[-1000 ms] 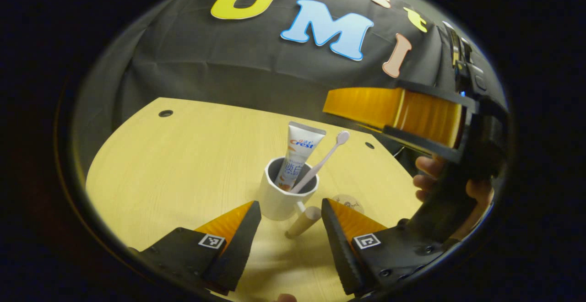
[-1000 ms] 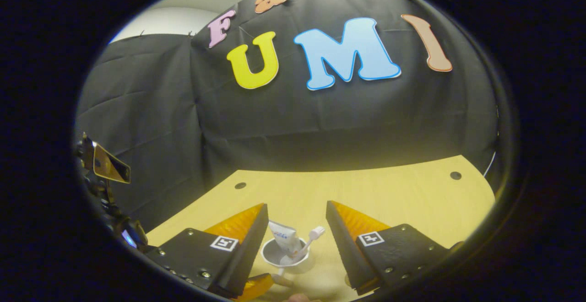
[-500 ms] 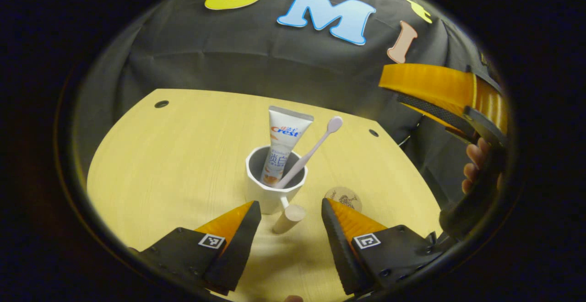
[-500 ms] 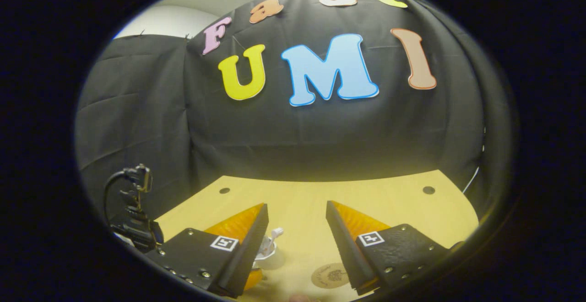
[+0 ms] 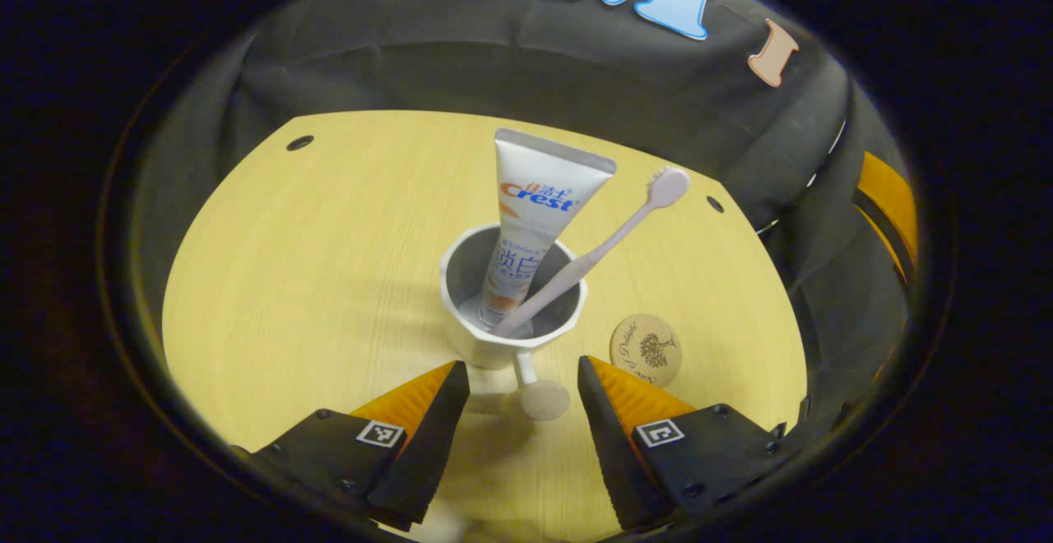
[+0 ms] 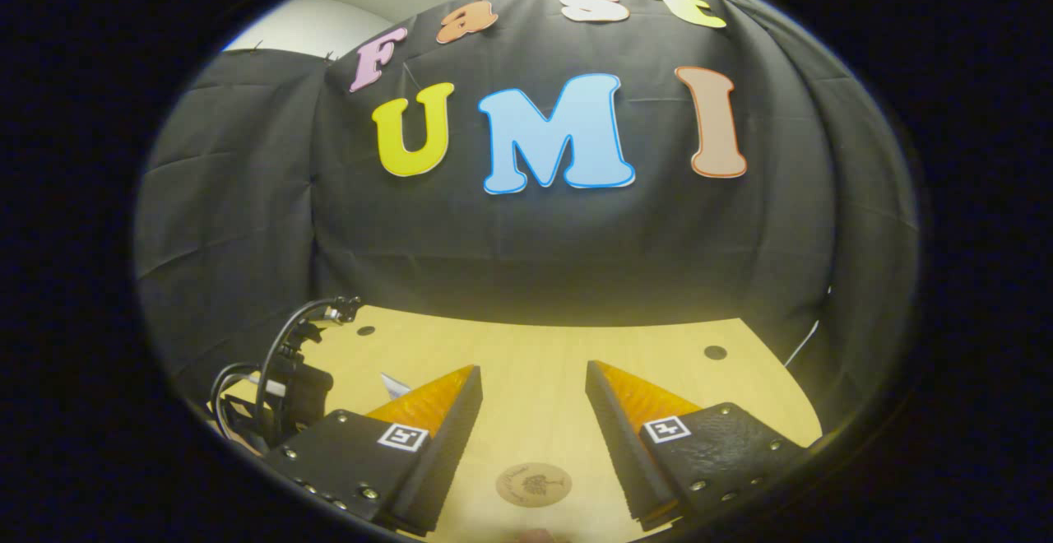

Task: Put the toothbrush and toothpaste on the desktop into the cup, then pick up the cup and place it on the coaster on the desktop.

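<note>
pale wood desktop (image 5: 313,280), black cloth wall (image 6: 535,247) behind; both grippers' fingers spread apart, holding nothing.

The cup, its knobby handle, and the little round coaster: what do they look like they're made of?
The cup looks like glazed white ceramic: smooth and slightly glossy, with a faceted rim. Its handle ends in a matte tan knob, probably wood or cork. The coaster appears to be pale wood or cork, with a dark tree design printed or burned on.

Light wood-grain desk (image 5: 313,263) w/ small dark round holes near far edge: upper left (image 5: 299,143) & upper right (image 5: 715,204) of left gripper view. Black cloth wall (image 6: 526,239) behind; pale wall (image 6: 313,25) top left.
</note>
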`<action>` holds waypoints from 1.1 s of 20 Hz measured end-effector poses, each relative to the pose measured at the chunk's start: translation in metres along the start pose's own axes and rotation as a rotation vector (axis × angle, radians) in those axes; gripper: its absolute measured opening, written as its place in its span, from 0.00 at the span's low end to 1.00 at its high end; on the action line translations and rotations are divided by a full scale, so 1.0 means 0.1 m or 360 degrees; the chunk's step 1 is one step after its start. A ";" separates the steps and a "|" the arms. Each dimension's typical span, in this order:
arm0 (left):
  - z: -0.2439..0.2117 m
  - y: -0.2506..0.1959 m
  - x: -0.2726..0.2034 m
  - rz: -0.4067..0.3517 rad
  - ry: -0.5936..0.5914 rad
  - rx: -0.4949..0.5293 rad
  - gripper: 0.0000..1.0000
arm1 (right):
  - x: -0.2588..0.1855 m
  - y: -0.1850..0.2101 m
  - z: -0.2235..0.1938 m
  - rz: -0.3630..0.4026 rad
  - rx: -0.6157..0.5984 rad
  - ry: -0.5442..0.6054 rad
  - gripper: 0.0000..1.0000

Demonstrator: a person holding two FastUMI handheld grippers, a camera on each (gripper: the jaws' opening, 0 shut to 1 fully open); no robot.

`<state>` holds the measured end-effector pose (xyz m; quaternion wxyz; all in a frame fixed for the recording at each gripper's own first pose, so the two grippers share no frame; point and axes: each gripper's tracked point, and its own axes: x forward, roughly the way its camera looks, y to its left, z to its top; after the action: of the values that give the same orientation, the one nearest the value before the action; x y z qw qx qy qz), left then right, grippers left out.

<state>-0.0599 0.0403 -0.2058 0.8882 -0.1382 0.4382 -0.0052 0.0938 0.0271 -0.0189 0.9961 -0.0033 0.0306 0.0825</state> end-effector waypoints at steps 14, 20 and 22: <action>-0.13 0.06 0.30 0.0194 0.0286 -0.0048 0.54 | -0.17 -0.53 -0.28 -0.0092 0.0109 0.0141 0.80; -0.14 0.12 0.31 0.0274 0.0313 0.0129 0.34 | -0.21 -0.63 -0.30 -0.0127 0.0128 0.0139 0.80; -0.14 0.10 0.30 0.0281 0.0306 0.0154 0.32 | -0.22 -0.63 -0.31 -0.0131 0.0134 0.0144 0.80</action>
<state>-0.0535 0.0424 -0.2399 0.8448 -0.0551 0.5309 0.0386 0.0808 -0.0394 -0.0480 0.9955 0.0337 0.0789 0.0398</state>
